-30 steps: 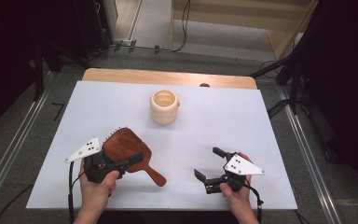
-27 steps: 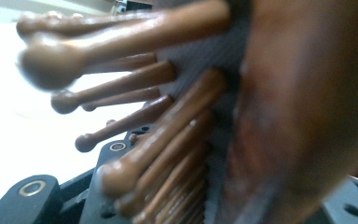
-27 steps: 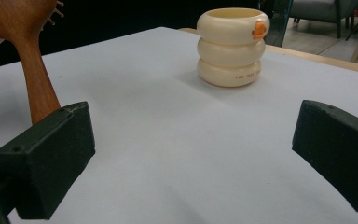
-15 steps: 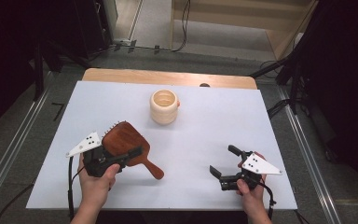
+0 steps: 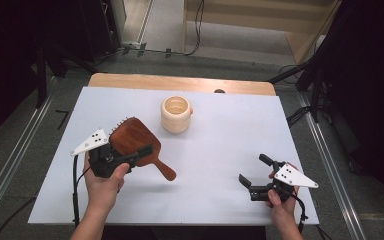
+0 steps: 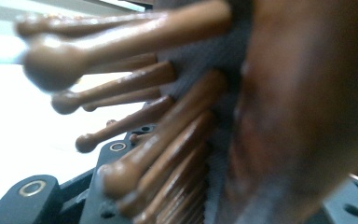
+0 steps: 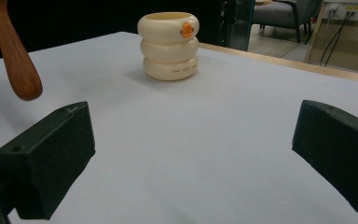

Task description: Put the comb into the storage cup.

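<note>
At the left of the white table (image 5: 220, 150), the left claw (image 5: 141, 152) pinches a reddish-brown wooden paddle hairbrush (image 5: 132, 137) by the near edge of its head, holding it up off the table with a shadow below. The brush's smooth oval back faces up in the high view, a row of pins peeking past its far-left rim, and its short rounded handle (image 5: 161, 169) slants down toward the near right, ending free in the air. In the left gripper view the brush sits right against the camera: brown pins with ball tips (image 6: 121, 172) stick out leftward from a dark cushion, the wooden body blurred at the right.

Farther on, at the middle of the table toward its far edge, stands a cream cup shaped like three stacked rings (image 5: 176, 114), upright, open at the top, with a small orange mark (image 7: 186, 29) on its upper ring. It stands well apart from both claws.

At the near right, the right claw (image 5: 254, 169) is spread wide with nothing between its jaws, pointing left and toward the far side, the cup beyond it. The brush's handle tip shows at the upper left of the right gripper view.
</note>
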`<state>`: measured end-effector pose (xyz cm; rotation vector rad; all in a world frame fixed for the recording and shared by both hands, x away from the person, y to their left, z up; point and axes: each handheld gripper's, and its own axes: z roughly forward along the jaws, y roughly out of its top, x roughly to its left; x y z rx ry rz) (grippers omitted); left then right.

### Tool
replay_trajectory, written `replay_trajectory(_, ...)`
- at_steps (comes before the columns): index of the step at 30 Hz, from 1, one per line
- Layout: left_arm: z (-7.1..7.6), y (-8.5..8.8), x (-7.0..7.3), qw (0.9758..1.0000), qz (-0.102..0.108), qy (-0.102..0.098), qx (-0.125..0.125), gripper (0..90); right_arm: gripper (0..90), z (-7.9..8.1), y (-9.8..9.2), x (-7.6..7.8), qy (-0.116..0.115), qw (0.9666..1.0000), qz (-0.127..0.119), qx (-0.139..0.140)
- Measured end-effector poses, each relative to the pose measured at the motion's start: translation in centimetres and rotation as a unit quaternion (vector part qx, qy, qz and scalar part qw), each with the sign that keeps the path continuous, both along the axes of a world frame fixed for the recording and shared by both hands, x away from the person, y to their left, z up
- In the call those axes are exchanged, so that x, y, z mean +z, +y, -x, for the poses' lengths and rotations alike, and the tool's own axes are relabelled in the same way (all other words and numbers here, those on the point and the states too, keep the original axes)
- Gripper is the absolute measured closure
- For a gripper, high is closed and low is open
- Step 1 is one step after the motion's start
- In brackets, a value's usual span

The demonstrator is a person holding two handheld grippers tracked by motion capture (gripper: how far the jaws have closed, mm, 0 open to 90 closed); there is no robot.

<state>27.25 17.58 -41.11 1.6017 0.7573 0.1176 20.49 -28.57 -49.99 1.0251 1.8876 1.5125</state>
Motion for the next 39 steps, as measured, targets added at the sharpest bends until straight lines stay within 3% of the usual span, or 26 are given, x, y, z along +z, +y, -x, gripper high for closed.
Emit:
replay_trajectory(12, -1.9, -0.9, 1.1, 0.9999, -0.011, -0.004, 0.007, 55.1, 0.0, -0.1, -2.4, -0.7, 0.007, 0.9998, 0.000, -0.021)
replay_trajectory(18, -3.0, -1.3, 1.7, 1.0000, -0.002, 0.002, 0.001, 55.1, 0.0, 0.0, -3.3, -0.8, 0.009, 0.9995, -0.003, -0.032)
replay_trajectory(26, -4.3, -1.8, 2.3, 0.9999, -0.012, 0.002, 0.004, 55.1, 0.0, 0.1, -4.3, -0.9, 0.011, 0.9991, -0.002, -0.041)
replay_trajectory(32, -5.2, -2.2, 2.8, 1.0000, -0.005, 0.007, 0.003, 55.1, 0.0, 0.2, -5.0, -1.0, 0.011, 0.9989, 0.008, -0.045)
replay_trajectory(39, -6.2, -2.7, 3.2, 1.0000, -0.007, 0.003, 0.004, 55.0, 0.0, 0.3, -6.0, -1.2, 0.012, 0.9985, -0.006, -0.054)
